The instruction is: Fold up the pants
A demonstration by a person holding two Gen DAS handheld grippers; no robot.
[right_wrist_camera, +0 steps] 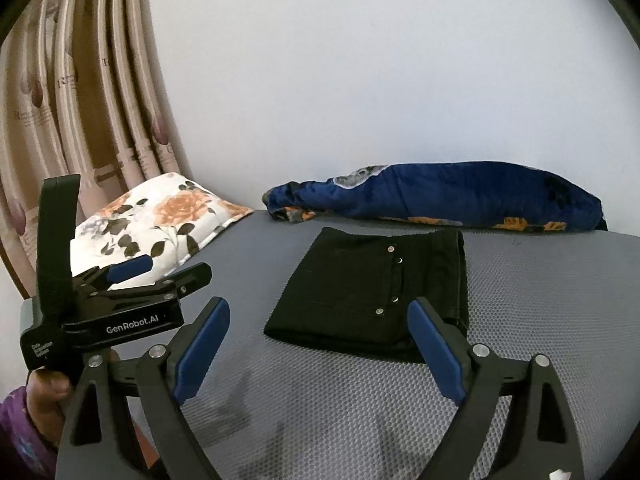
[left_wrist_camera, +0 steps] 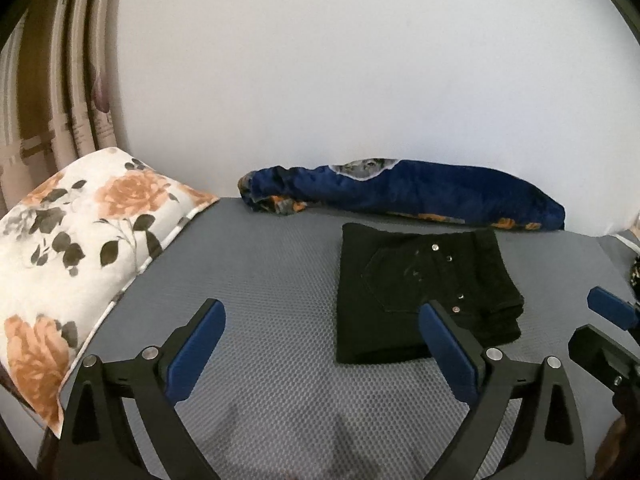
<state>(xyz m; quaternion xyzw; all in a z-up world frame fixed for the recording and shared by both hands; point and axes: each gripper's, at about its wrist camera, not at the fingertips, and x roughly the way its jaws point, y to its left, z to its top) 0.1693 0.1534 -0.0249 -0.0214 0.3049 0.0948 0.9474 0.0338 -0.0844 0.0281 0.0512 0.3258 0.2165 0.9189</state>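
Note:
The black pants (left_wrist_camera: 416,284) lie folded into a compact rectangle on the grey mat, back pocket and metal rivets facing up. They also show in the right wrist view (right_wrist_camera: 372,292). My left gripper (left_wrist_camera: 320,320) is open and empty, above the mat just in front and left of the pants. My right gripper (right_wrist_camera: 320,316) is open and empty, in front of the pants, its right finger over their near edge. The left gripper (right_wrist_camera: 160,270) shows at the left of the right wrist view; the right gripper's finger (left_wrist_camera: 612,312) shows at the right edge of the left wrist view.
A floral white pillow (left_wrist_camera: 76,248) lies at the mat's left edge. A rolled blue blanket (left_wrist_camera: 420,192) lies along the white wall behind the pants. Curtains (right_wrist_camera: 80,100) hang at the far left. The grey textured mat (left_wrist_camera: 260,280) covers the surface.

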